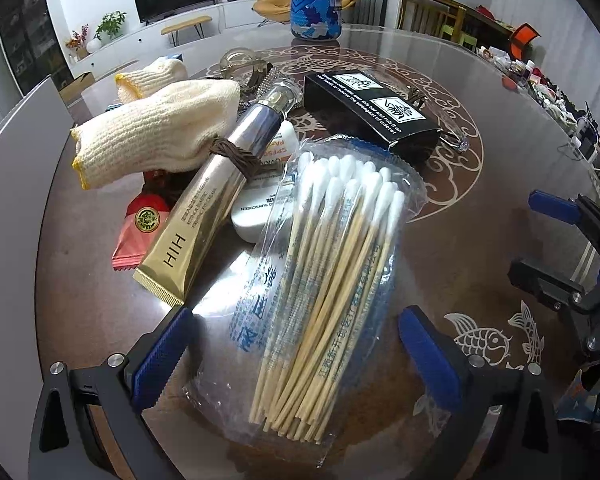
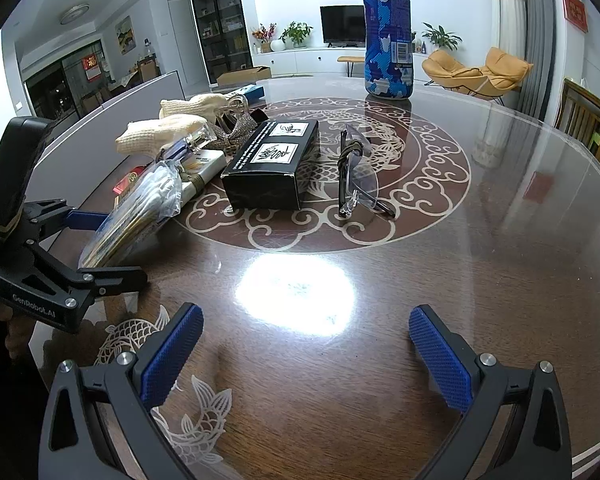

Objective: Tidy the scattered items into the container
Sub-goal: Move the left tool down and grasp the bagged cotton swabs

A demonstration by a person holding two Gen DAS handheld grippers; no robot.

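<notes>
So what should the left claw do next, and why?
Probably close on the bag of cotton swabs. The left claw is open, with a pad on either side of the bag's lower end, and nothing is held yet. The right claw is open over bare table.

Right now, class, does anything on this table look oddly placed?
Yes. The gold cream tube lies tilted across the white sunscreen tube, a brown hair tie looped around it.

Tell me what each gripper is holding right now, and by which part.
Nothing is held. The left gripper is open, its fingers either side of the cotton swab packet's stick end without closing on it. The right gripper is open over bare table.
</notes>
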